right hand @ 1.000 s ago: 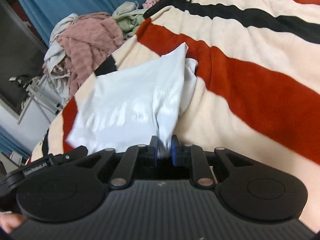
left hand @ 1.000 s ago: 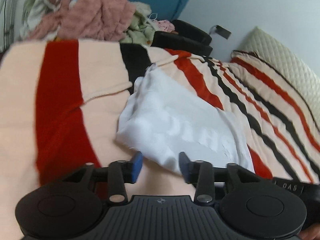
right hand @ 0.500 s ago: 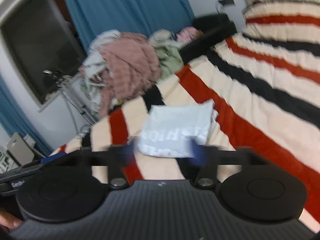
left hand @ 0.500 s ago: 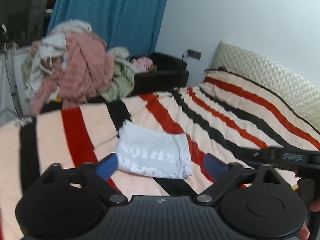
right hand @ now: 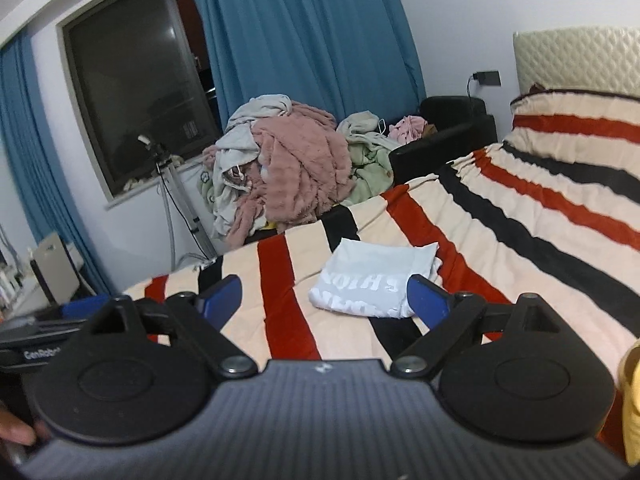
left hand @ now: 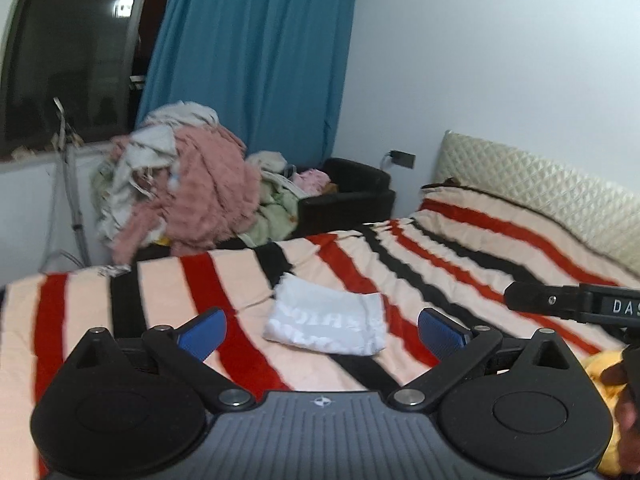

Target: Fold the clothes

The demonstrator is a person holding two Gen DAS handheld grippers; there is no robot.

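left wrist view: left gripper [left hand: 322, 330] held above the bed, blue-padded fingers [left hand: 204, 332] spread wide, nothing between them. folded white t-shirt [left hand: 326, 322] lies flat on the striped blanket [left hand: 460, 256], ahead of the fingers and lined up with the gap between them, not touching either. mirrored white lettering shows on its top face, blurred, can't read it for sure. pile of unfolded clothes [left hand: 184, 192] far ahead and left of the fingers, off the bed by the blue curtain [left hand: 256, 60]. black armchair [left hand: 344, 196] beyond the far edge of the bed. quilted headboard [left hand: 540, 196] far right. black body of the right gripper [left hand: 576, 304] pokes in at the right edge.

right wrist view: right gripper [right hand: 324, 298] fingers [right hand: 428, 300] also wide apart and empty. t-shirt [right hand: 372, 276] ahead, nearer the right finger, whose tip overlaps the shirt's near right corner in the picture; contact not clear. clothes pile [right hand: 288, 172] far ahead past the bed edge, window [right hand: 136, 80] far left. left gripper [right hand: 36, 332] partly visible at the left edge.
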